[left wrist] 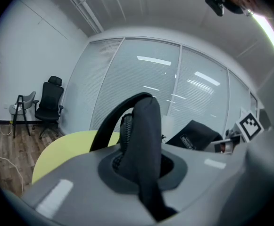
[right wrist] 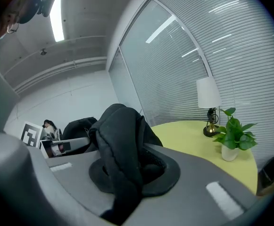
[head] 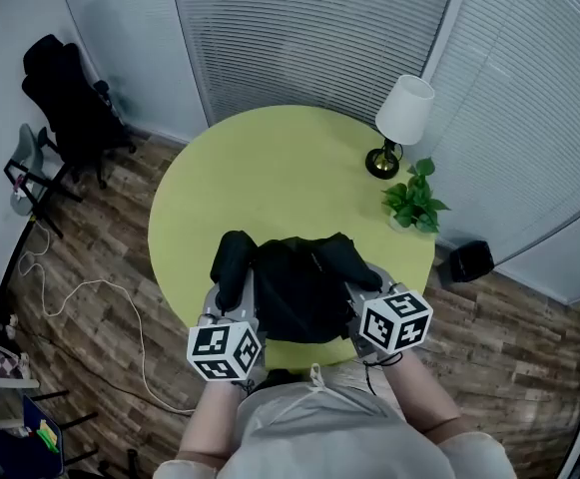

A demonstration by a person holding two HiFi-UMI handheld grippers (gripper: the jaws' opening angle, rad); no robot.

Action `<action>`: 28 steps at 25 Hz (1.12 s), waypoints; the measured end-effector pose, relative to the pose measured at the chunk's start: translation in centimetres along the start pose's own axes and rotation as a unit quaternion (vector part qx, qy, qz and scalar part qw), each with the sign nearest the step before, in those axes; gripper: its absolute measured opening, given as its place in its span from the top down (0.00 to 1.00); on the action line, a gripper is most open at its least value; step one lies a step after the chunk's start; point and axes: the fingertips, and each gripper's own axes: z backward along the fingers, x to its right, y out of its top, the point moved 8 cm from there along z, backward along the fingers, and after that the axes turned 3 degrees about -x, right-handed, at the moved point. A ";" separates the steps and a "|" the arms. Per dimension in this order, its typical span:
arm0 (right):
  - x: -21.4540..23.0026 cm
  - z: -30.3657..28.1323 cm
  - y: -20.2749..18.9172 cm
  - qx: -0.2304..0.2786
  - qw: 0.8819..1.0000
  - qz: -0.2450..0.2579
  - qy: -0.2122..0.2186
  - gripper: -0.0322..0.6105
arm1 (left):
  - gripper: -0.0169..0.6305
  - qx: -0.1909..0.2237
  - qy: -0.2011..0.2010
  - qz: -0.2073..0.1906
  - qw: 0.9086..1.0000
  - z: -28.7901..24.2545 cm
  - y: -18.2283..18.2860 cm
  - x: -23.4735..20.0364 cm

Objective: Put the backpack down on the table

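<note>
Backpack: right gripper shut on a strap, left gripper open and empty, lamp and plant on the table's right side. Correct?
No: the left gripper is also shut on a backpack strap, per the left gripper view. Rest holds: right gripper shut on a strap, lamp and plant on the table's right side.

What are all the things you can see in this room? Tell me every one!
round yellow-green table: one, yellow-green, middle of the room
black fabric backpack: one, black, at the table's near edge
white-shaded lamp: one, white shade, dark base, table's far right
green potted plant: one, green, white pot, beside the lamp
black office chair: one, black, far left
grey chair: one, grey, black legs, beside the office chair
small black box: one, black, floor at right
white cable: one, white, floor at left
left gripper: grey, shut on a backpack strap
right gripper: grey, shut on another strap
</note>
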 end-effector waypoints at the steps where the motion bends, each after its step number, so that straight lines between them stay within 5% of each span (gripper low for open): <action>1: 0.2 -1.3 0.5 0.001 1.000 -0.004 -0.005 0.90 | 0.93 -0.003 -0.005 -0.003 1.000 -1.2 0.5 -1.0; 16: 6.4 -17.5 2.6 -0.014 0.999 -0.027 -0.036 0.90 | 0.93 -0.047 -0.031 -0.024 0.998 -16.8 1.4 -10.8; 28: 8.7 -21.6 2.5 -0.011 0.999 -0.007 -0.052 0.90 | 0.93 -0.054 -0.046 -0.052 0.996 -21.0 0.9 -13.1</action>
